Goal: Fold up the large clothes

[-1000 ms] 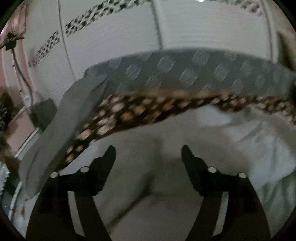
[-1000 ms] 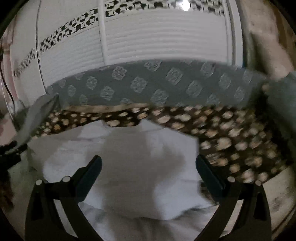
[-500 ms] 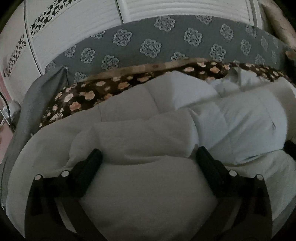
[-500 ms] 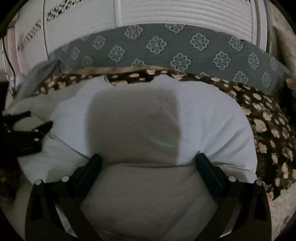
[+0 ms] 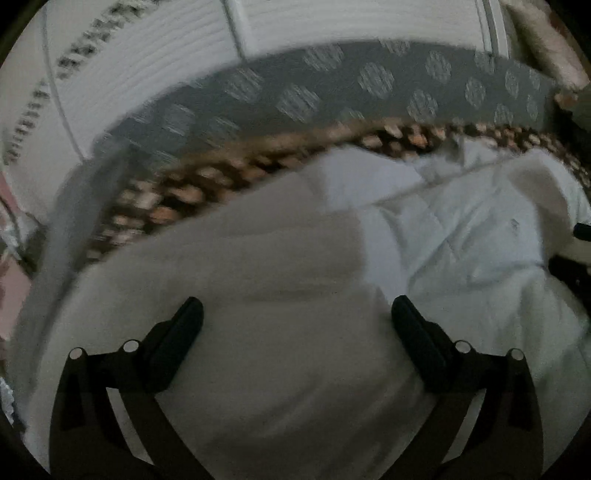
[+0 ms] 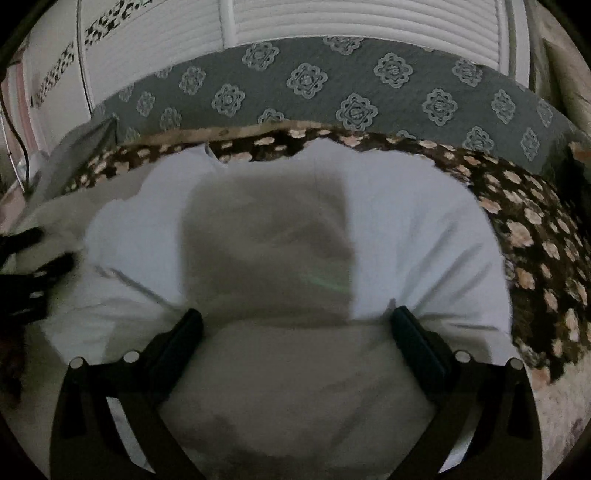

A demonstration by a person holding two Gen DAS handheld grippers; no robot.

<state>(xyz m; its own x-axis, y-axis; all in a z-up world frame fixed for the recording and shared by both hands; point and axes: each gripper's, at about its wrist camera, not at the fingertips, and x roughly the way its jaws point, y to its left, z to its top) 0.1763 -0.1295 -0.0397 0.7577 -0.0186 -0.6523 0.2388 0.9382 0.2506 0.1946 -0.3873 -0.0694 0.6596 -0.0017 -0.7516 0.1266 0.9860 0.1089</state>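
A large white garment (image 5: pixel 461 236) lies bunched on a brown floral blanket (image 5: pixel 177 195); it fills the right wrist view too (image 6: pixel 406 221). My left gripper (image 5: pixel 295 325) is open, low over the garment's near fold, with nothing between its fingers. My right gripper (image 6: pixel 295 328) is open, its fingertips resting at a crease of the garment. The left gripper shows at the left edge of the right wrist view (image 6: pixel 33 258); the right gripper shows at the right edge of the left wrist view (image 5: pixel 572 266).
A grey patterned bedspread (image 6: pixel 306 81) lies behind the brown floral blanket (image 6: pixel 535 229). White louvred doors (image 6: pixel 351 18) stand beyond it. A grey cloth (image 5: pixel 70 206) hangs at the left.
Both grippers came down close over the white garment. The left gripper opened wider a second ago and is still moving; the right has hardly moved in the last half second.
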